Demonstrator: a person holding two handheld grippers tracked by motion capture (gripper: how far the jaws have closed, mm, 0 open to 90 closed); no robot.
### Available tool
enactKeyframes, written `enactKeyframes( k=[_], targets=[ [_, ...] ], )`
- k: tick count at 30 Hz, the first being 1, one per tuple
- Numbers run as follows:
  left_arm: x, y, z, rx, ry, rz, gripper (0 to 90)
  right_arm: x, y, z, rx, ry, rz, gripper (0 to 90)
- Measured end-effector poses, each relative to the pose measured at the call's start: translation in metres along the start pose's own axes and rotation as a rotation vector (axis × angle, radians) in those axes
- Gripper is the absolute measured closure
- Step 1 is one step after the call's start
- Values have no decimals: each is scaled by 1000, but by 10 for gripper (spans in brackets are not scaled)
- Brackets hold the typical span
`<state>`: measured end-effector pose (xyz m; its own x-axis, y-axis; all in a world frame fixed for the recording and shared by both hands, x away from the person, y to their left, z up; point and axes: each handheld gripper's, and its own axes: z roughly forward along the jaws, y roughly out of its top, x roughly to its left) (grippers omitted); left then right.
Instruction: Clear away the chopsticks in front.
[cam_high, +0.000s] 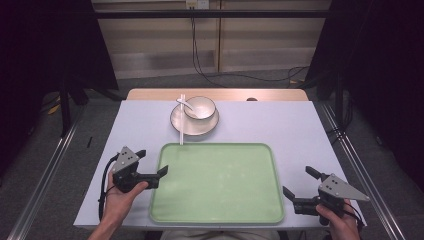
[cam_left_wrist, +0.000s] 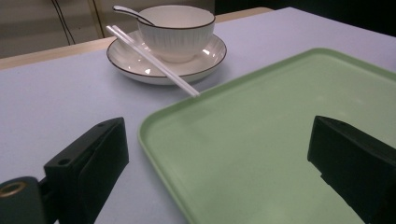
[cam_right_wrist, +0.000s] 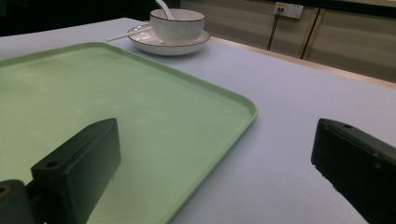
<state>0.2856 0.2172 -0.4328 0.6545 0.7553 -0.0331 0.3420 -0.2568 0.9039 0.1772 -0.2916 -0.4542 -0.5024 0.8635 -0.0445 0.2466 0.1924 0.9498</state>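
A green tray (cam_high: 217, 182) is lying on the tabletop (cam_high: 290, 125). The left gripper (cam_high: 151, 168) is hovering at the tray's left edge and the right gripper (cam_high: 299, 183) at its right, both with jaws spread and holding nothing. Beyond the tray, a bowl (cam_high: 199, 107) is sitting on a plate (cam_high: 194, 122).

Setting: a lab-style recording station, not a home or kitchen. The table (cam_high: 280, 125) has a plain lavender top and stands on a grey floor between metal rails (cam_high: 42, 185), flanked by black curtains (cam_high: 45, 40) that screen off both sides. Behind it, loose black cables (cam_high: 200, 60) run down a beige panelled wall from a wall socket (cam_right_wrist: 288, 9); the table setting is sparse and staged, a bowl on a saucer (cam_high: 195, 122) and a green tray (cam_high: 217, 182).
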Motion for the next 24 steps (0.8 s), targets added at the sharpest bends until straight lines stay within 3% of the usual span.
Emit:
enactKeyframes(
  k=[6,14,19,24],
  targets=[
    [7,7,13,6,28,3,58,0,-1,2,9,7,0,13],
    [12,17,30,-1,-7,-5,55,2,0,4,14,19,-7,16],
    [10,21,40,17,12,34,80,5,0,5,17,33,-23,15],
    [14,27,50,41,0,4,83,6,0,6,19,44,-25,15]
  ],
)
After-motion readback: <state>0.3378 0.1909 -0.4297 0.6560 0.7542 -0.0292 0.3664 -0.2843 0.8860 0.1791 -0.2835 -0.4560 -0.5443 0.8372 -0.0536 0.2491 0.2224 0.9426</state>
